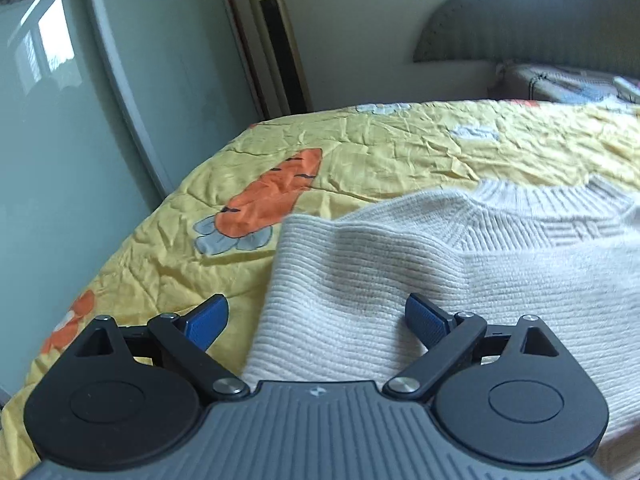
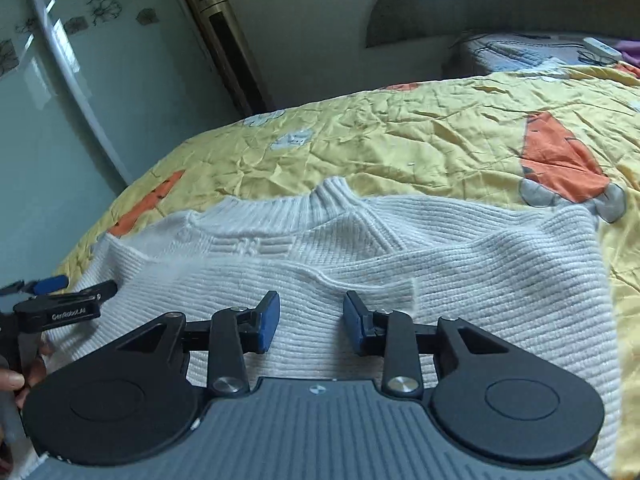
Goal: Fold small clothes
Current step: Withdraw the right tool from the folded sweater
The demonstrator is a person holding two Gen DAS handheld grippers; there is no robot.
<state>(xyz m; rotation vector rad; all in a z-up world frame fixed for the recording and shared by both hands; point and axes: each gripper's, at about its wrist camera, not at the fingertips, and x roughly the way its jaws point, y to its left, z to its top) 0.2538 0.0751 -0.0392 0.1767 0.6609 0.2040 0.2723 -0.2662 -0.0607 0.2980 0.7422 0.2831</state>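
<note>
Left gripper (image 1: 316, 322): black linkage arms, blue ribbed pads spread wide, nothing between them; it hovers low over the sweater's left edge, one pad above the quilt, the other above the knit.
Right gripper (image 2: 310, 322): same build, blue pads parted with a moderate gap, empty, low over the sweater's near part.
Sweater (image 2: 400, 264): cream ribbed knit, soft and thick, lying flat on the bed near its near edge, partly folded, a layer doubled over the front; ribbed collar (image 2: 320, 196) points toward the far side.
Quilt (image 1: 400, 148): yellow, crinkled, thin fabric printed with orange carrots and pale grey flowers; covers the bed.
Wardrobe door (image 1: 60, 120): glossy pale green panel with dark flower prints, left of the bed.
Tower unit (image 1: 280, 40): tall, slim, gold, standing past the bed's far left corner.
</note>
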